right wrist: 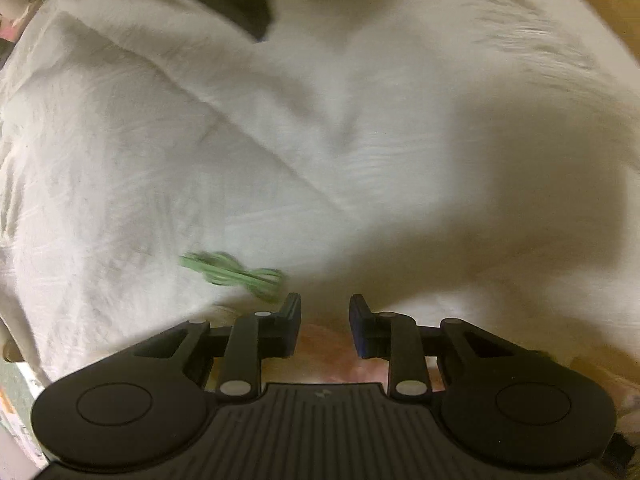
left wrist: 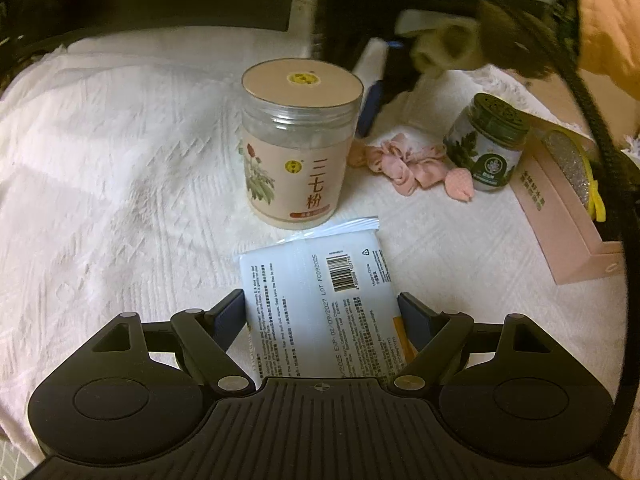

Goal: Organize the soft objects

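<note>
While my left gripper (left wrist: 320, 312) clamps a wet-wipes pack (left wrist: 320, 300), my right gripper (right wrist: 325, 312), jaws narrowly apart, holds nothing, green hair tie (right wrist: 236, 274) just left.

Glossy plastic wipes pack (left wrist: 320, 276), clear plastic jar (left wrist: 298, 144), textured white cloth (left wrist: 120, 160)

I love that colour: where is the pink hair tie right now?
In the left view, the pink hair tie lies on the white cloth, between the big jar and the small green-lidded jar.

Home bedroom: white quilted bedspread (left wrist: 120, 168), herbal powder jar (left wrist: 298, 140), pink scrunchie (left wrist: 404, 164).
</note>
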A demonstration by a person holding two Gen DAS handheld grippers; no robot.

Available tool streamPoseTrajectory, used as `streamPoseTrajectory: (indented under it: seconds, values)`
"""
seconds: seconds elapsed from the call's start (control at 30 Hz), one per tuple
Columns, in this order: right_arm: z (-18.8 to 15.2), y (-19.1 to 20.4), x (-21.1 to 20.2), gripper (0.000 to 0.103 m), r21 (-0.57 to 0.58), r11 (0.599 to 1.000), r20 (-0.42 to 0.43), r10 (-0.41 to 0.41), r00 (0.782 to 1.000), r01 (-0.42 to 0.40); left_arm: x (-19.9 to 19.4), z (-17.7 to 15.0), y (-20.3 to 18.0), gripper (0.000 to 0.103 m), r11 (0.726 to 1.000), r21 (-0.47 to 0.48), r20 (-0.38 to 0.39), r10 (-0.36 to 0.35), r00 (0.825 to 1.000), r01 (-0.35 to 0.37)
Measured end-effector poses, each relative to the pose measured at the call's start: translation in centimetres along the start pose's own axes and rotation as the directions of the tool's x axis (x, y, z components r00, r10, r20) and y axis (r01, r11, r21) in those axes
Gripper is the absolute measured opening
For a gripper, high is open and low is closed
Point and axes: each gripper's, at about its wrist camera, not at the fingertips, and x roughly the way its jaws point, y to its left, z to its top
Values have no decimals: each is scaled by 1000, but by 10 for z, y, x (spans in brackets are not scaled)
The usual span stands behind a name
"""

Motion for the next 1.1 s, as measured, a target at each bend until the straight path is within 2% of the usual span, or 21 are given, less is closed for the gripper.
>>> streamPoseTrajectory:
  seconds: [0.07,0.13,0.2,0.33,0.43,0.5,0.53,0.6,0.63,0.67,0.7,0.77,0.83,0.9,0.97,1.03,1.1]
  values:
    - [-10,-10,-14,26,-73,997,85,-6,996,12,2,0,2,85,1000,-15,-6,-13,1000,13]
    - [-27,-19,-30,27,-188,980,192,-22,981,58,5,-1,3,85,999,-32,-3,-27,1000,27]
    - [-41,-20,-39,28,-248,966,240,-16,971,77,9,0,3,85,998,-43,-2,-35,999,35]
    - [-37,-14,-30,28,-219,975,247,86,965,-31,16,0,-3,85,999,-38,-18,-28,999,27]
    - [-39,-4,-17,28,-217,968,195,166,967,-122,14,-1,-10,85,999,-18,-20,-30,999,30]
    - [-40,7,-6,28,-214,955,159,242,957,-205,14,-1,-10,85,999,-17,-18,-30,999,30]
    - [-40,12,-5,28,-224,950,157,257,954,-219,14,-1,-10,86,999,-19,-18,-29,999,29]
    - [-36,25,1,29,-251,947,174,248,953,-200,14,-2,-9,86,1000,-23,-14,-20,1000,19]
    - [-34,27,1,31,-264,950,197,221,955,-165,13,-3,-8,86,1000,-27,-11,-16,1000,16]
    - [-31,29,2,35,-281,952,223,190,956,-123,12,-4,-7,86,999,-31,-10,-14,1000,13]
    - [-30,31,0,44,-302,949,242,169,956,-91,12,-4,-6,86,999,-35,-10,-13,1000,12]
    - [-25,36,7,47,-349,936,262,141,955,-43,12,-4,-4,86,999,-38,-14,-9,1000,9]
    - [-20,38,16,47,-378,925,251,137,958,-33,12,-5,-2,85,999,-42,-21,-9,1000,8]
    - [-16,35,23,49,-365,929,237,152,960,-57,13,-5,0,85,999,-49,-24,-11,1000,10]
    - [-16,36,23,45,-363,929,240,173,955,-77,13,-5,2,85,998,-57,-24,-12,1000,10]
    - [-16,36,22,31,-335,940,250,151,956,-61,12,-5,4,85,998,-64,-23,-11,1000,10]
    - [-15,33,22,23,-306,951,249,117,961,-36,11,-4,4,85,998,-68,-19,-11,1000,9]
